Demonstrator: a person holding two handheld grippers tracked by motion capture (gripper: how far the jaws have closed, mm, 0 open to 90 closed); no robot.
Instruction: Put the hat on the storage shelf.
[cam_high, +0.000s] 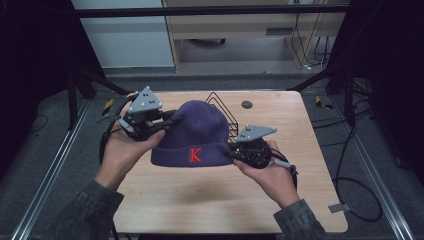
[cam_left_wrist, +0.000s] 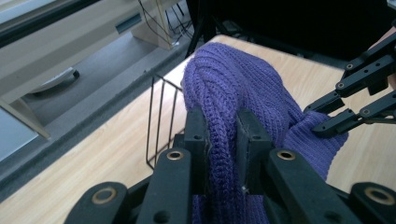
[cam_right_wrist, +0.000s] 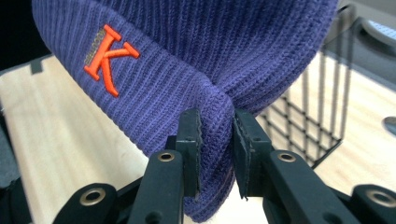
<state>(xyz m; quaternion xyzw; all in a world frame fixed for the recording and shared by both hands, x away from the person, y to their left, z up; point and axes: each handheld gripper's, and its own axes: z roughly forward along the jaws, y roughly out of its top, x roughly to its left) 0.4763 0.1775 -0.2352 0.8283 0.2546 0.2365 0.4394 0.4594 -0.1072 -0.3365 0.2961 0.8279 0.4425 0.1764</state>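
You hold the beanie (cam_high: 197, 134) up above the table (cam_high: 300, 170), between your two grippers. The left gripper (cam_high: 167, 121) pinches the knit at the left side, and the right gripper (cam_high: 234, 154) pinches the folded cuff at the right side; in both gripper views the jaws press on a thick fold of wool.

I judge that the step in hand is carrying the beanie, and the wire rack (cam_high: 222, 107) just behind it, at the far side of the table, seems the likely goal. The next move calls for both hands to travel together, so that the knit does not stretch or slip, and for the opening of the beanie to come over the rack.

The beanie is soft ribbed wool, dark purple, round at the crown, with an orange letter K (cam_high: 195, 155) sewn on the cuff. The rack is thin black wire in a triangle shape, rigid. The table is pale wood, smooth.
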